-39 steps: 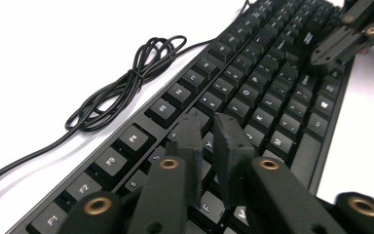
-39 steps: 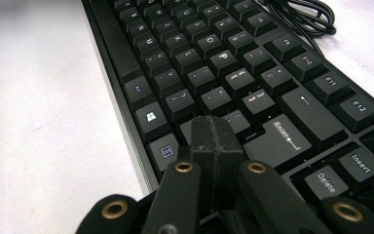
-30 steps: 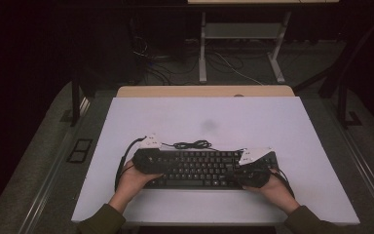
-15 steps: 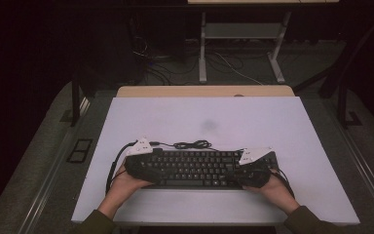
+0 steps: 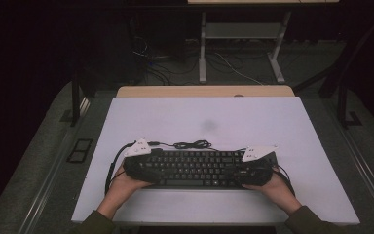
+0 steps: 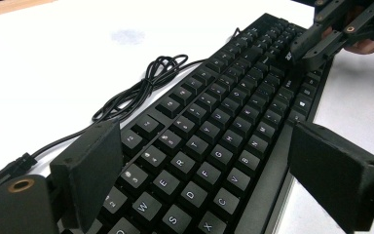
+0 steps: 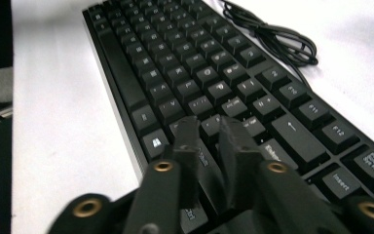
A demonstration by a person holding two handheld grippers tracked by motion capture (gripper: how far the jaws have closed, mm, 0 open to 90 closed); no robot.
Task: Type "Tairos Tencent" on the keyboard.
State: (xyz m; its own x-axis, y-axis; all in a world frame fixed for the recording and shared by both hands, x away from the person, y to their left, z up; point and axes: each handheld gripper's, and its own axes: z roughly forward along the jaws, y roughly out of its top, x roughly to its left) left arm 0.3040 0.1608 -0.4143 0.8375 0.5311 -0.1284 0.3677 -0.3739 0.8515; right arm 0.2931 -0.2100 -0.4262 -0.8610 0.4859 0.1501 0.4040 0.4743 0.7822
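Hands low, grippers flanking keyboard

In the high view you can't really read the left gripper or right gripper — each is a dark lump sitting over an end of the keyboard, so both ends stay hidden and the jaws can't be made out. Your forearms get cut off by the bottom edge.

Left gripper view: the keyboard's near end runs off the bottom, and its cable exits at the left edge.

Right gripper view: the right gripper is blurry up close and covers some keys — whether the tips touch them, you can't tell.
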